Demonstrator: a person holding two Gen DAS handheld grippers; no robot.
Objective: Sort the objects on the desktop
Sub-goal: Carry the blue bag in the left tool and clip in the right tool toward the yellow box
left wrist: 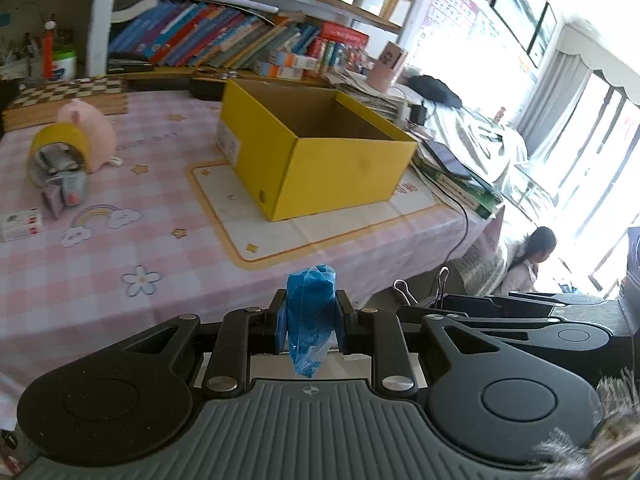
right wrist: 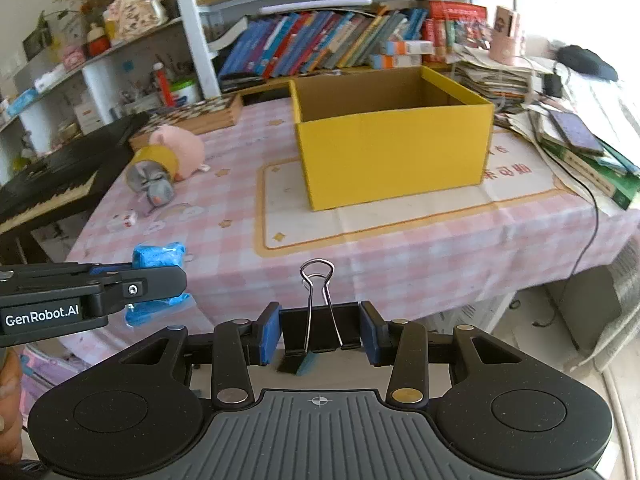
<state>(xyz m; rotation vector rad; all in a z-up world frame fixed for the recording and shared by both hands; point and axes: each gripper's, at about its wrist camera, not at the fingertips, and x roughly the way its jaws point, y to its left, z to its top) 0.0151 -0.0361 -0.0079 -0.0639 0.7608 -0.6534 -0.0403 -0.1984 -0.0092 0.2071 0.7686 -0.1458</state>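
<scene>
Pink checked tablecloth (right wrist: 400, 264) under yellow box (right wrist: 394, 152), bookshelves (right wrist: 340, 40) behind

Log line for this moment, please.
left tongs: shut on blue packet | right tongs: shut on binder clip | yellow box: ahead, open

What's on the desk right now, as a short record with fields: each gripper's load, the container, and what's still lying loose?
left gripper: jaws shut on a blue plastic packet
right gripper: jaws shut on a black binder clip, wire handles pointing up
container: open yellow box on a mat, no contents visible from these angles
loose items: pink pig toy, yellow tape roll, small white box
surface: pink checked tablecloth
</scene>
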